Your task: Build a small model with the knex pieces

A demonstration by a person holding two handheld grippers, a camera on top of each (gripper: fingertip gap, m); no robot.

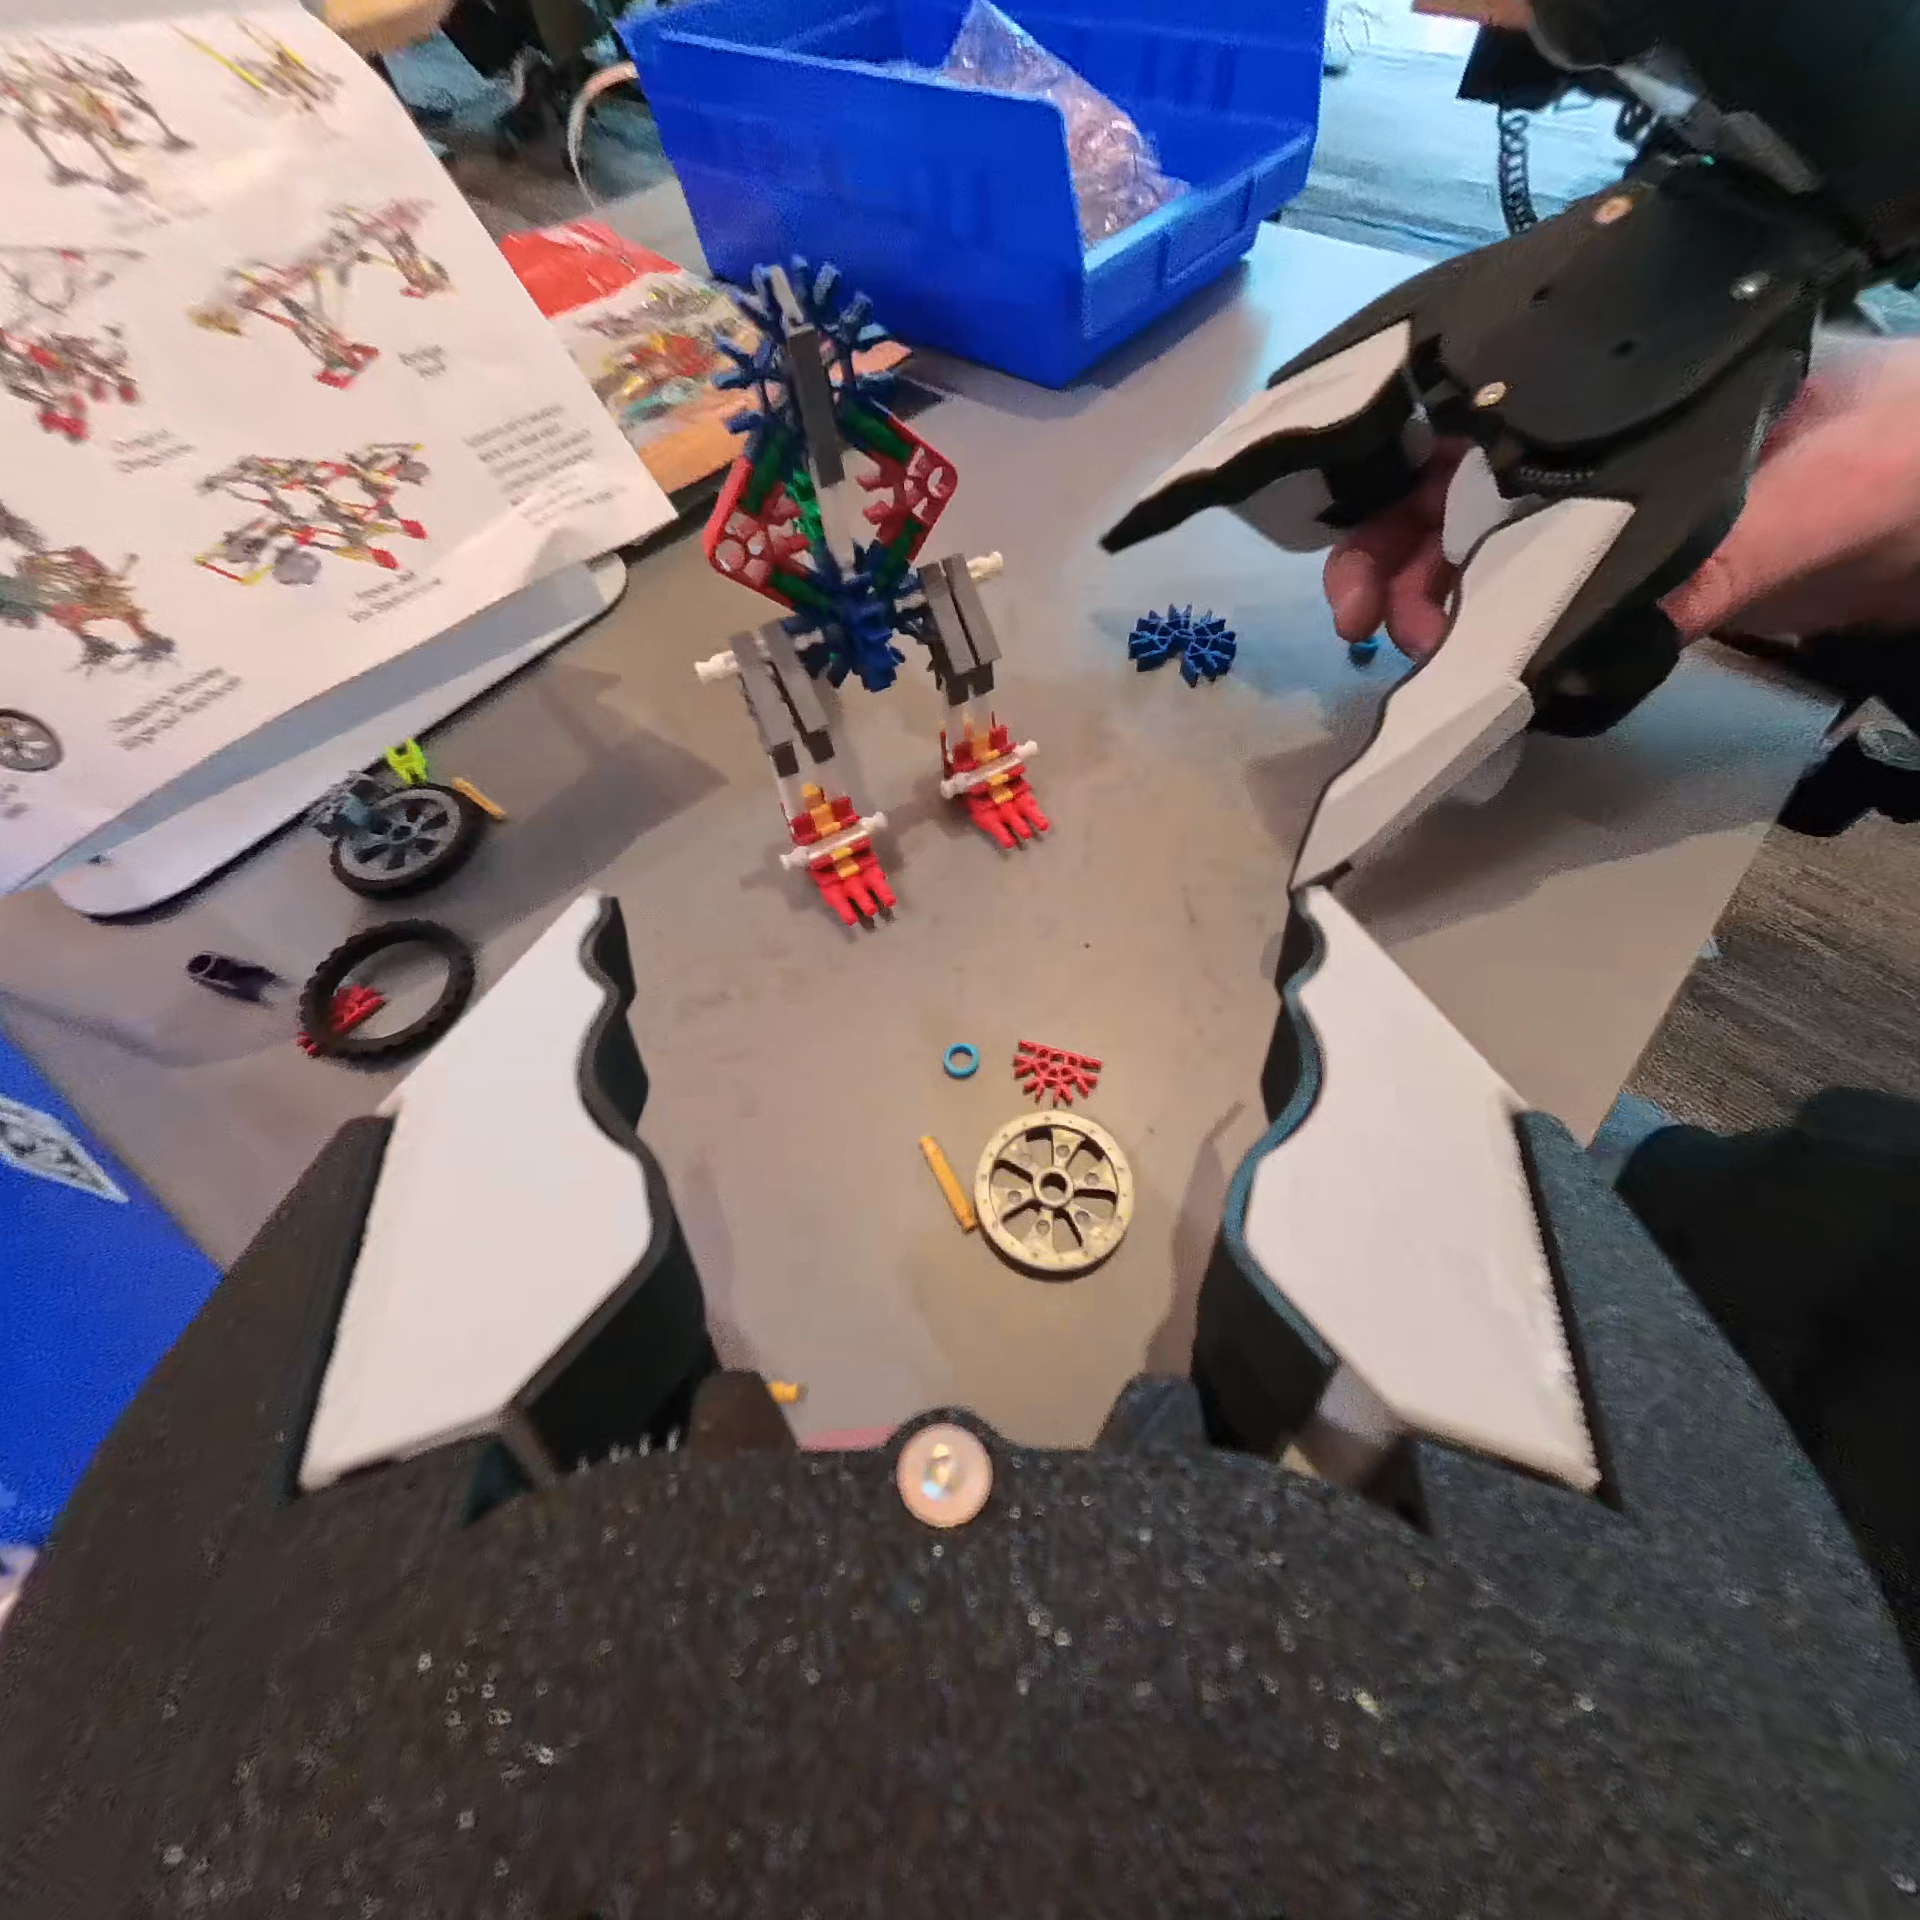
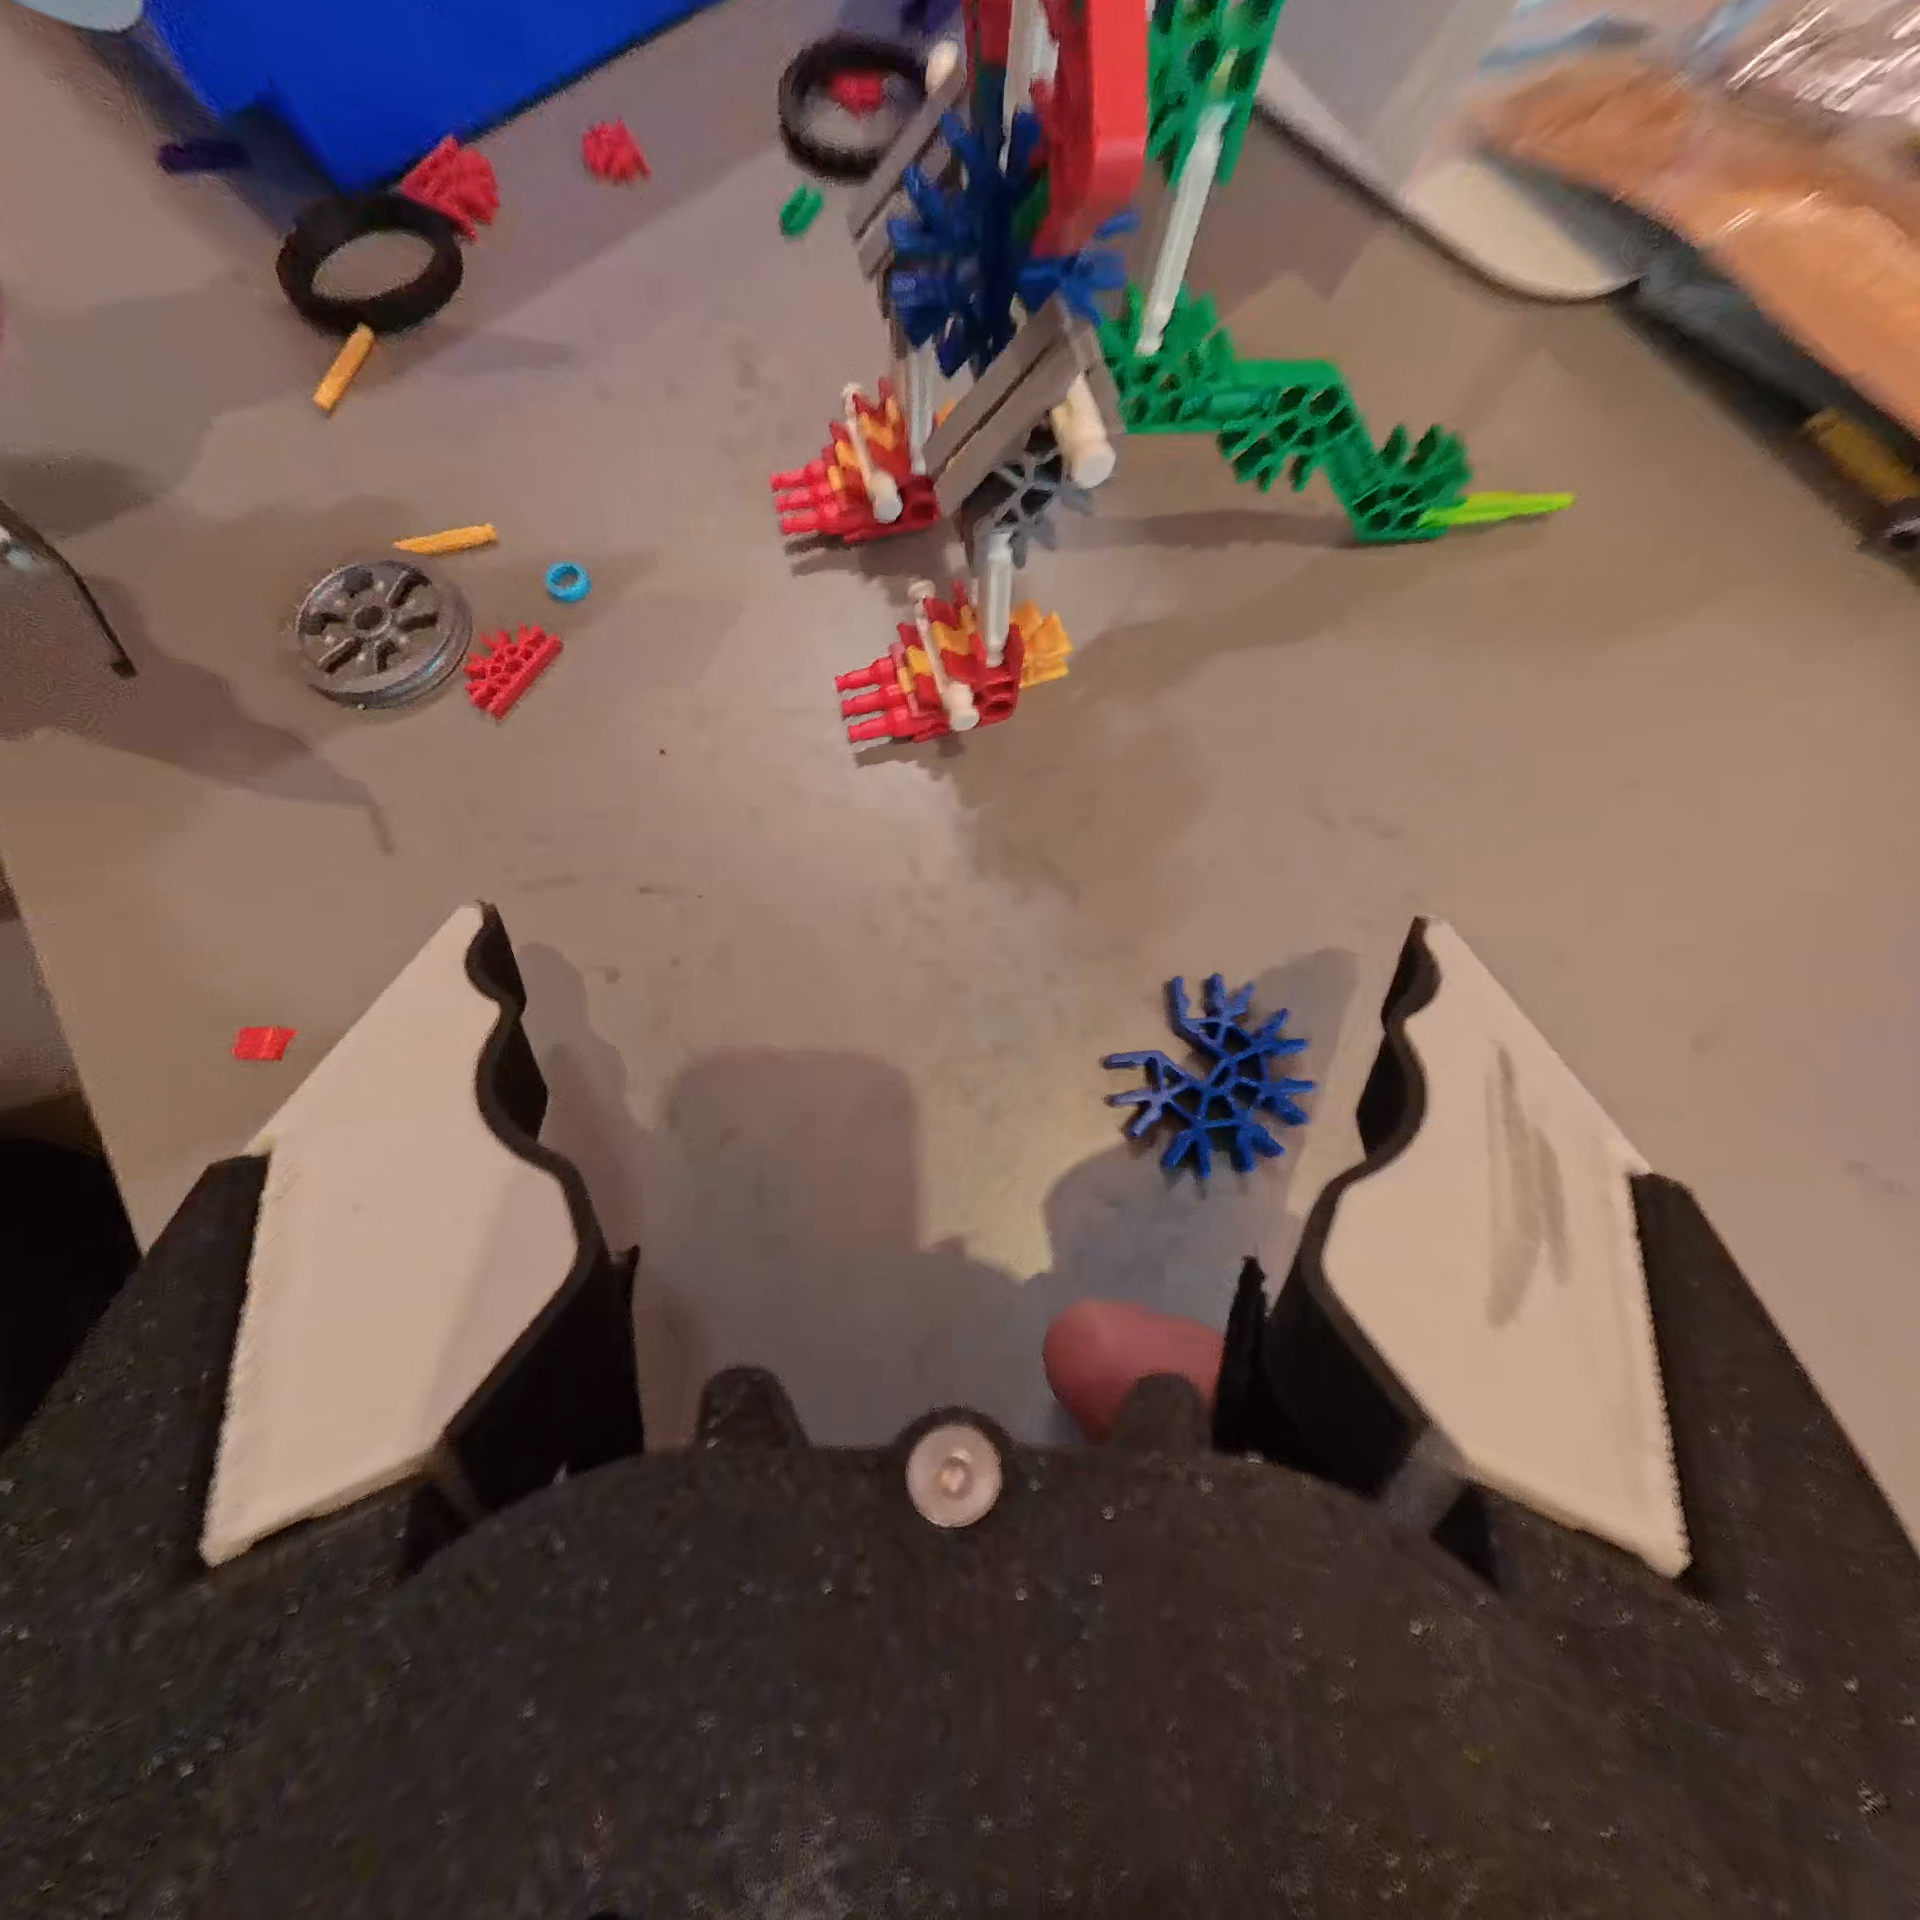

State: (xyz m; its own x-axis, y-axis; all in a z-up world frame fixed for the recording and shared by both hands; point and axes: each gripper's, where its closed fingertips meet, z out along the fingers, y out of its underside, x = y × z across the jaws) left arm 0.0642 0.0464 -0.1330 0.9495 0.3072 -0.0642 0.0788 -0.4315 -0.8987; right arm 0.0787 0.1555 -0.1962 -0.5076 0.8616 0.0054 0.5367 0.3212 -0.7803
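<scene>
A toy figure (image 1: 842,582) of rods and connectors, with red feet, grey legs, blue snowflake connectors and a red frame, stands on the grey table (image 1: 1091,935). It also shows in the right wrist view (image 2: 997,343), with a green zigzag tail. My left gripper (image 1: 951,914) is open and empty above the table, near a grey wheel hub (image 1: 1052,1190), a yellow rod (image 1: 948,1182), a red connector (image 1: 1057,1070) and a blue ring (image 1: 962,1061). My right gripper (image 2: 951,920) is open and empty. A loose blue snowflake connector (image 2: 1210,1081) lies between its fingers, near the right one.
A blue bin (image 1: 966,177) stands behind the figure. An instruction sheet (image 1: 260,416) leans at left, over a wheel (image 1: 405,840) and a black tyre (image 1: 387,992). More tyres (image 2: 369,260) and small red pieces (image 2: 452,185) lie at far left in the right wrist view. The grey wheel hub (image 1: 1052,1190) lies around 8 cm away from my left fingertips. Look for it in the right wrist view (image 2: 364,619) too.
</scene>
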